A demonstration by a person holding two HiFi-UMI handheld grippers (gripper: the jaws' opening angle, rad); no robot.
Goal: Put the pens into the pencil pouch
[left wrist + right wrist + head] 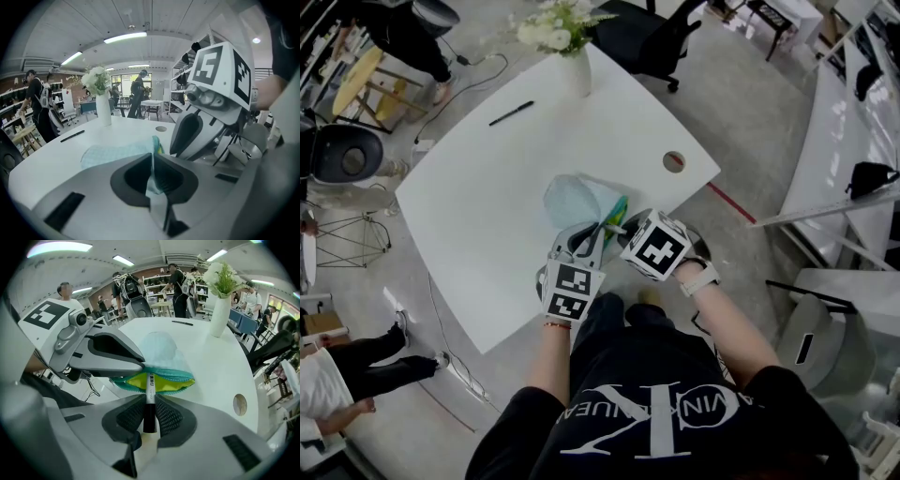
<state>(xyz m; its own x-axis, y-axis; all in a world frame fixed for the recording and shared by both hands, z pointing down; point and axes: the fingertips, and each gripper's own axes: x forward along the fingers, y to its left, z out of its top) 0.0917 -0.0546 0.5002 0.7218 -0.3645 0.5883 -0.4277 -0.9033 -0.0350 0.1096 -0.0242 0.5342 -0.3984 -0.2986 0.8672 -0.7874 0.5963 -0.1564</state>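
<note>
A pale teal pencil pouch (583,201) with a yellow lining lies near the white table's front edge. My left gripper (152,176) is shut on the pouch's edge (153,183), holding its mouth up. My right gripper (149,416) is shut on a white pen with a black cap (149,404); the pen's tip reaches into the open yellow mouth (157,383) of the pouch. In the head view both grippers (614,234) meet at the pouch's near end. A second black pen (512,112) lies far off on the table, near the vase.
A white vase with flowers (575,66) stands at the table's far edge. A round cable hole (674,161) sits at the right of the tabletop. Office chairs (652,33) and other people (356,370) surround the table.
</note>
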